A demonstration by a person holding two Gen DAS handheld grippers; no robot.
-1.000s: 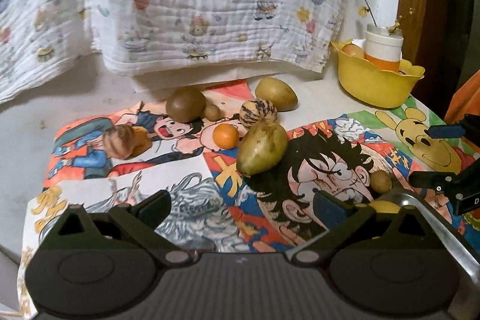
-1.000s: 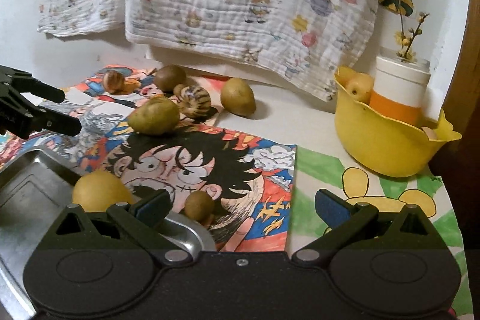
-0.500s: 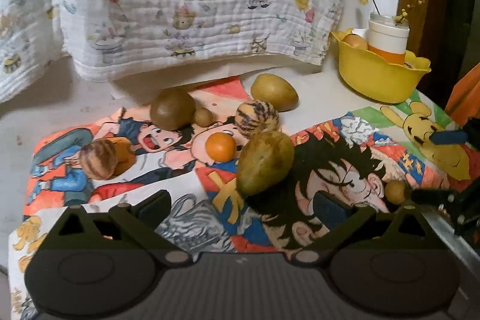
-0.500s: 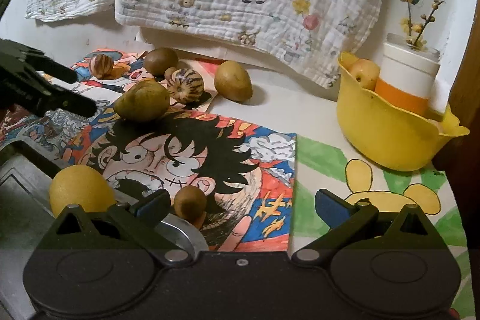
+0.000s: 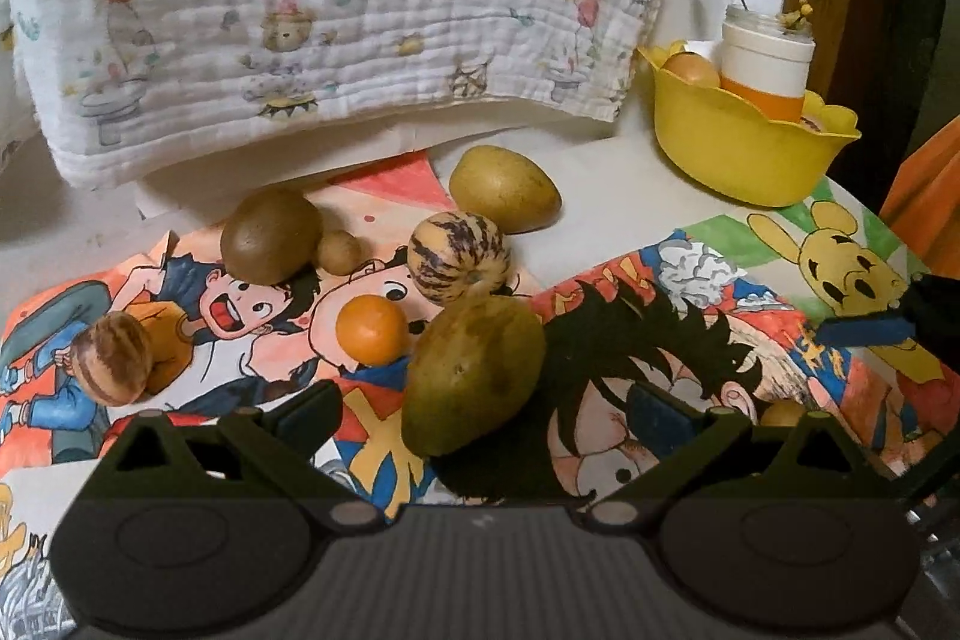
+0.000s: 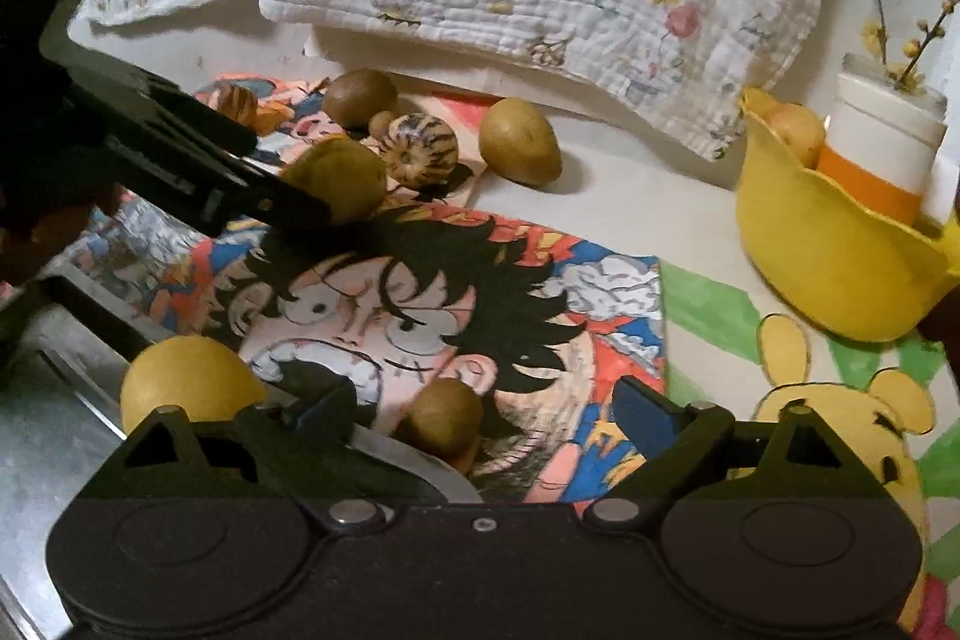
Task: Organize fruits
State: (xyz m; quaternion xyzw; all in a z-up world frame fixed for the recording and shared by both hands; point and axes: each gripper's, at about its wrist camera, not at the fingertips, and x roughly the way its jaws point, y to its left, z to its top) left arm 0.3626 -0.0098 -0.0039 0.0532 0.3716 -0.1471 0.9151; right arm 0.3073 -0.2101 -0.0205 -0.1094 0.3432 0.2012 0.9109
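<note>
Your left hand-held gripper (image 5: 486,415) is spread wide around the green-brown fruit (image 5: 471,376) without clamping it, and your right hand-held gripper (image 6: 483,409) hangs released near the small brown fruit (image 6: 447,421).

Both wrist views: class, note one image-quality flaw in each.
Left wrist view: fisheye bends the hanging cloth and darkens the corners; the green fruit throws a heavy shadow. Right wrist view: the left gripper is blurred and underexposed, detail lost.

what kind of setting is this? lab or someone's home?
Most likely a home, not a lab: a cartoon-print baby blanket hangs behind the table, hand-coloured cartoon drawings cover its top, and a yellow plastic bowl holds fruit beside a jar of twigs.
</note>
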